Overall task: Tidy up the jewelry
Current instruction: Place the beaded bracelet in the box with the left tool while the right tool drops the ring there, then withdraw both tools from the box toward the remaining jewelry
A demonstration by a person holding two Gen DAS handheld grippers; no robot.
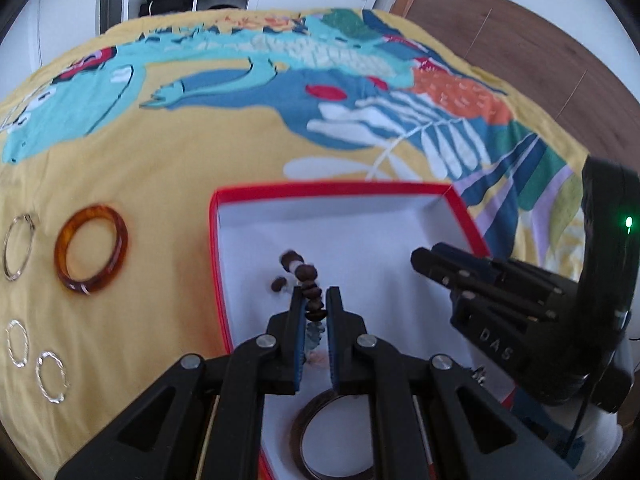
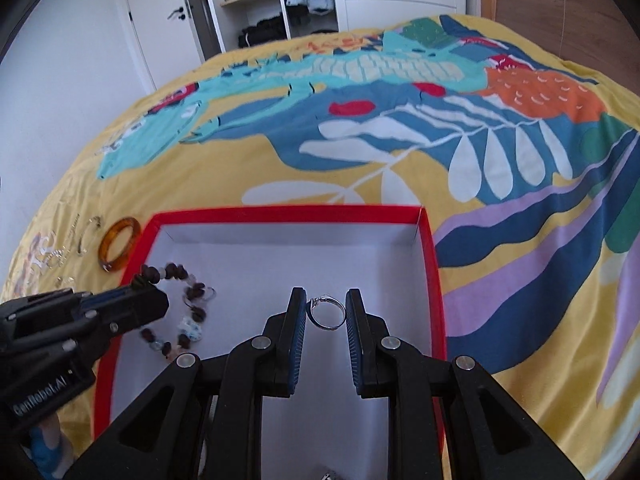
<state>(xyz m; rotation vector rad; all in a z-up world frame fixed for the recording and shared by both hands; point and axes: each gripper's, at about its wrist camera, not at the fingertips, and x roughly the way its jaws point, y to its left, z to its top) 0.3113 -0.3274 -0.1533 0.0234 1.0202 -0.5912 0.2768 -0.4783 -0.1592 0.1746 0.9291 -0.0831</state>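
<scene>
Over the red-rimmed, white-lined shallow cardboard box (image 2: pixel 288 213) on the bright yellow patterned bedspread (image 1: pixel 168 152), both tools hang nose-down. The left gripper (image 1: pixel 313 294) is pinched narrow on a bracelet of dark brown and pale beads (image 2: pixel 188 312), which dangles from its jaws above the box's left half. The right gripper (image 2: pixel 326 307) clamps a thin silver ring (image 2: pixel 327 314) between its blue pads, over the middle of the box. A brown translucent bangle (image 1: pixel 316 436) lies inside the box near its front edge. Left of the box, on the bedspread, rest an amber resin bangle (image 1: pixel 93 250) and three silver hoops (image 1: pixel 18 246), well apart from the box.
</scene>
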